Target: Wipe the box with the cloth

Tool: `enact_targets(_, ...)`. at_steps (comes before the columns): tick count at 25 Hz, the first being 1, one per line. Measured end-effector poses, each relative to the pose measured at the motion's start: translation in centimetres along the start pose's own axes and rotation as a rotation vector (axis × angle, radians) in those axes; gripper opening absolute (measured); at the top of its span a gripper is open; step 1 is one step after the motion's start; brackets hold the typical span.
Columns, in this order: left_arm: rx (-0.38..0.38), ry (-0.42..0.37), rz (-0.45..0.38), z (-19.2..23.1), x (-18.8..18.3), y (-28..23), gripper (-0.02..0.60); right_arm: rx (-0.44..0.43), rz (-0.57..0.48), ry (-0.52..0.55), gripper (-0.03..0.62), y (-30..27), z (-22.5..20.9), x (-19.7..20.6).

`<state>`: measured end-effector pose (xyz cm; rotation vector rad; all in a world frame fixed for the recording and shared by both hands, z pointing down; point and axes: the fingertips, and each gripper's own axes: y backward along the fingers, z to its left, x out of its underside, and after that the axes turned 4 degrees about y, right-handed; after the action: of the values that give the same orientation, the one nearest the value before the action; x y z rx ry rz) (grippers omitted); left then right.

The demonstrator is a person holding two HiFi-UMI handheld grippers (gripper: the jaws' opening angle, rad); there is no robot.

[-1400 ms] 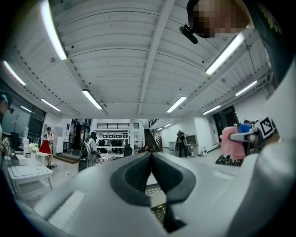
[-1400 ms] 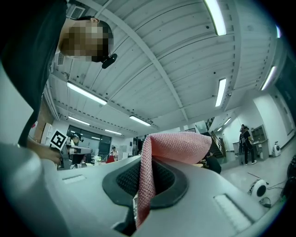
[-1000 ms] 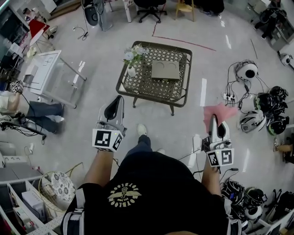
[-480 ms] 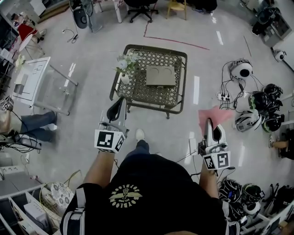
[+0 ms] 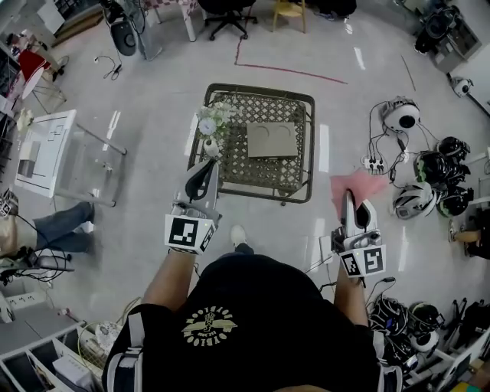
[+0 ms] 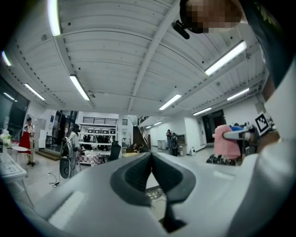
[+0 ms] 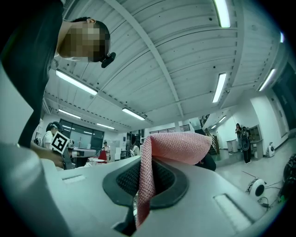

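A flat grey-beige box (image 5: 270, 140) lies on a dark wicker table (image 5: 300, 172), right of its middle. My right gripper (image 5: 349, 200) is shut on a pink cloth (image 5: 354, 187) that hangs over the floor, right of the table; in the right gripper view the cloth (image 7: 173, 147) folds out from between the jaws. My left gripper (image 5: 204, 171) is shut with nothing in it, over the table's near left corner. Both gripper views point upward toward the ceiling. The left gripper view also catches the pink cloth (image 6: 227, 140) at the right.
A small vase of white flowers (image 5: 208, 125) stands on the table's left side. A glass side table (image 5: 67, 153) is at left, helmets and cables (image 5: 429, 172) lie on the floor at right, chairs (image 5: 222, 8) at the back. A seated person's legs (image 5: 53, 228) show at left.
The person has stepped closer to the wicker table. The left gripper now reaches the table's near left corner. The right gripper still holds the cloth.
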<state>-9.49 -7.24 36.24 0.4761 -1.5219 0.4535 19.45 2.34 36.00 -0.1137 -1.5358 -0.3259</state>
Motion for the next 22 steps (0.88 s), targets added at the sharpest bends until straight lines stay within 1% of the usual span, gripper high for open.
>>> enact_targets(5, 0.032, 0.008, 0.002, 3.4, 0.0, -2.1, 0.000, 0.016, 0.010, 0.010, 0.017, -3.8, 1.1, 0.0)
enact_targets(10, 0.075, 0.001, -0.025, 5.9, -0.3, -3.7, 0.000, 0.037, 0.007, 0.007, 0.017, -6.8, 2.2, -0.5)
enact_targets(13, 0.097, 0.011, -0.040, 6.7, -0.2, -4.5, 0.000, 0.046, 0.008, 0.025, 0.017, -8.0, 2.6, -0.8)
enact_targets(17, 0.109, 0.043, -0.050, 7.8, 0.1, -4.7, 0.000, 0.045, 0.027, 0.048, 0.017, -9.2, 3.6, -0.8)
enact_targets(22, 0.129, 0.055, -0.050, 8.0, 0.6, -5.6, 0.000, 0.042, 0.049, 0.059, 0.017, -10.3, 3.4, -0.2)
